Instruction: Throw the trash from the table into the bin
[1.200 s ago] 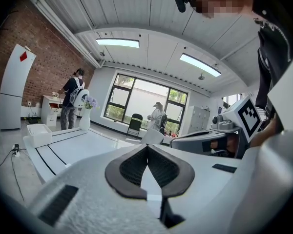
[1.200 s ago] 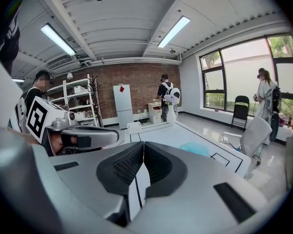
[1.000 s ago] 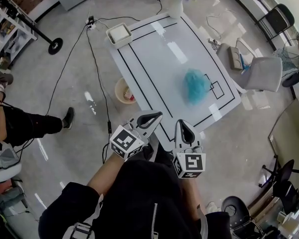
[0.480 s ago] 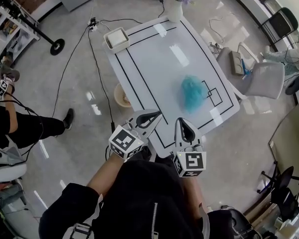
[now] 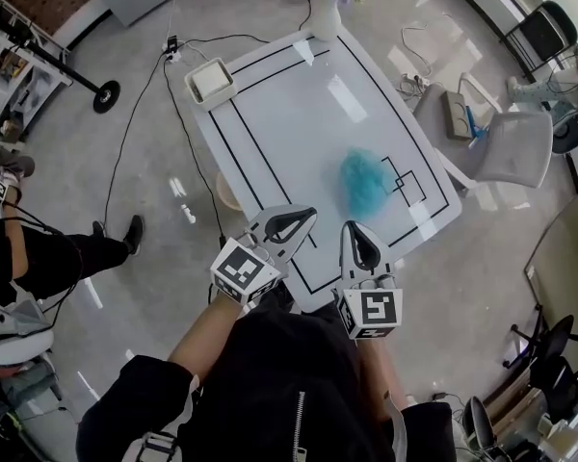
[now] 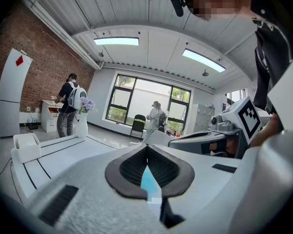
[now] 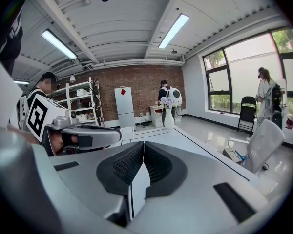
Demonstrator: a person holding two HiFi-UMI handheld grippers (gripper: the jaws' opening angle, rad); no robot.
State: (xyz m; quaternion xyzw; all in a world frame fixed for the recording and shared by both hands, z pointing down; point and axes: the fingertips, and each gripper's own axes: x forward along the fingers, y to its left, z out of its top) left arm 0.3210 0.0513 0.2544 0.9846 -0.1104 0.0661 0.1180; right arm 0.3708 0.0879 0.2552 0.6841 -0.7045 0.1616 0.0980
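We are closing in on the surface (image 5: 289, 114). Compared with a second ago, its near corner is sitting closer under both grippers, and the blue trash (image 5: 363, 181) is lying nearer to them, though still well apart from either. The bin (image 5: 223, 193) was showing plainly on the floor by the surface's left edge; it is now slipping mostly behind that edge, so we are seeing only a sliver of it. The left gripper (image 5: 310, 214) and the right gripper (image 5: 353, 227) are staying side by side over the near corner. Both are holding their jaws pressed together with nothing between them, and each gripper's own view is bearing that out. For the task, we are judging this as the approach only. The trash is resting untouched on the surface, right of its middle and beside the small black square outline, and a gripper is going to have to open before taking it. Counting, we are finding one wad of trash, one bin, one surface and two grippers. We are also finding one white tray (image 5: 210, 82) on the far left corner, one vase (image 5: 325, 10) of flowers at the far end, and one grey chair (image 5: 506, 142) off to the right.
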